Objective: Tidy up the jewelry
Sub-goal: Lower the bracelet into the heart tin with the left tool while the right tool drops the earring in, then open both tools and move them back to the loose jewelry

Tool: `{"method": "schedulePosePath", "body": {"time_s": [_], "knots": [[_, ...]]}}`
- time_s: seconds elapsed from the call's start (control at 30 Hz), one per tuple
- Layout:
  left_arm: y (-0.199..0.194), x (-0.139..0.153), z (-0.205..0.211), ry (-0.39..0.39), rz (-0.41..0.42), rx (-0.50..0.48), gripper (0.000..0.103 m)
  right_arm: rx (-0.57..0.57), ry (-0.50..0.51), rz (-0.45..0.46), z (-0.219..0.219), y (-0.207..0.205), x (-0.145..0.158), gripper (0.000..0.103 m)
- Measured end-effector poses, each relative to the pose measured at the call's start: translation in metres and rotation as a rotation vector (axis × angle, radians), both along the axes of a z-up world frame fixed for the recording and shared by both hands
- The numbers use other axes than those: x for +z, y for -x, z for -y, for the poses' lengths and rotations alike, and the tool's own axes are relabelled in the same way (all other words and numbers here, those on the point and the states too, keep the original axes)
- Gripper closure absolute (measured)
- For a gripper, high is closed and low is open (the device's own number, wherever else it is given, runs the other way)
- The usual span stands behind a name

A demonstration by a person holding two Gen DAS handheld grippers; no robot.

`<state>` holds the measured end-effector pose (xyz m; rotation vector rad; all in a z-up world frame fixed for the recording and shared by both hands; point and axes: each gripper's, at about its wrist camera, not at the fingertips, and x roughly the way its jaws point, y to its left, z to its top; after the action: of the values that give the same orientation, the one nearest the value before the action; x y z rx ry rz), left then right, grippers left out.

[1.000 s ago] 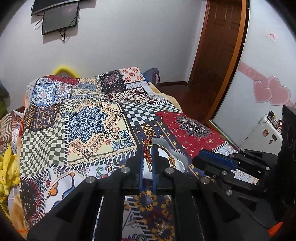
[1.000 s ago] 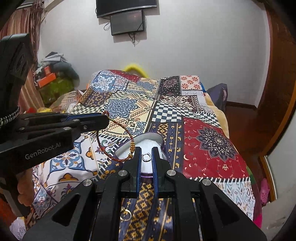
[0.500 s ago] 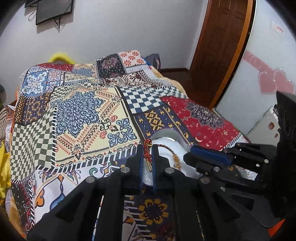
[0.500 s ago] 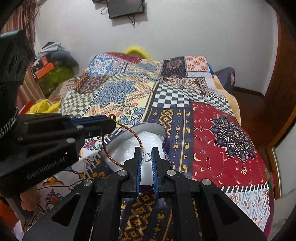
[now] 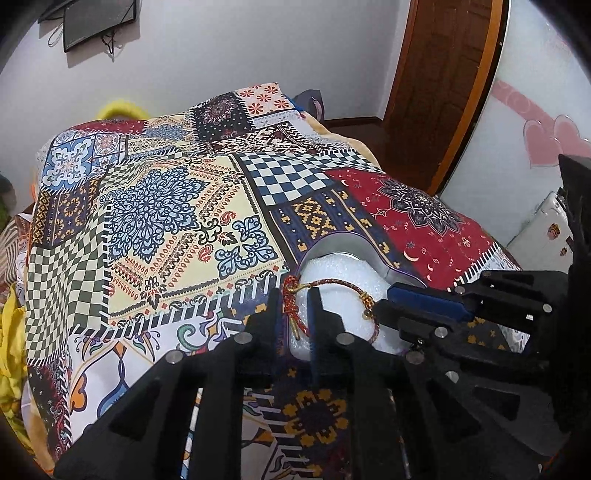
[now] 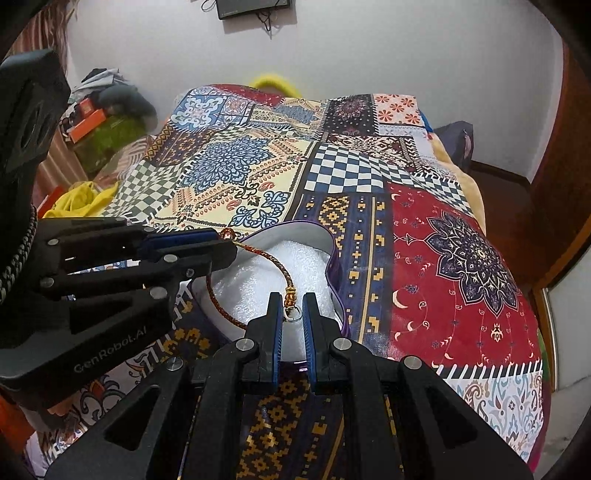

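Only readable text: "GenRobot.AI", pale lettering on black body of left tool [image 6: 218,254], seen in right wrist view. Small sticker on wall by door too blurred to read. No other legible labels.

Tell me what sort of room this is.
Most likely a bedroom in a home: a bed under a patchwork bedspread fills the view, a wooden door stands behind it, a dark screen hangs on the wall, and clothes are piled beside it.

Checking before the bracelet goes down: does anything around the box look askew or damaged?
Nothing looks damaged. The braided bracelet hangs over the box's white foam, pinched between left gripper and right gripper, not yet laid flat.
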<state>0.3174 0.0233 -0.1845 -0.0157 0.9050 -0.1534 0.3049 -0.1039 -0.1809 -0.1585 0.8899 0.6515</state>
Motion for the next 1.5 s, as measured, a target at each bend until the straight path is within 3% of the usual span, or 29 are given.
{"method": "schedulePosePath", "body": {"time_s": [0.17, 0.37, 0.6, 0.83, 1.1, 1.5], "knots": [[0.007, 0.008, 0.001, -0.006, 0.012, -0.004, 0.076, -0.008, 0.000, 0.001, 0.004, 0.003, 0.005, 0.092], [0.021, 0.026, -0.003, 0.005, 0.039, 0.006, 0.072, -0.032, -0.016, 0.036, 0.014, 0.012, 0.021, 0.088], [0.048, 0.050, -0.008, 0.019, 0.077, 0.020, 0.060, -0.068, -0.035, 0.103, 0.028, 0.032, 0.048, 0.068], [0.081, 0.062, -0.009, 0.024, 0.088, 0.020, 0.054, -0.076, -0.040, 0.151, 0.035, 0.060, 0.061, 0.060], [0.115, 0.055, -0.007, 0.017, 0.054, 0.009, 0.054, -0.058, -0.031, 0.143, 0.038, 0.088, 0.052, 0.060], [0.150, 0.021, -0.003, 0.025, -0.026, -0.002, 0.054, -0.004, 0.012, 0.034, 0.027, 0.116, 0.004, 0.060]]}}
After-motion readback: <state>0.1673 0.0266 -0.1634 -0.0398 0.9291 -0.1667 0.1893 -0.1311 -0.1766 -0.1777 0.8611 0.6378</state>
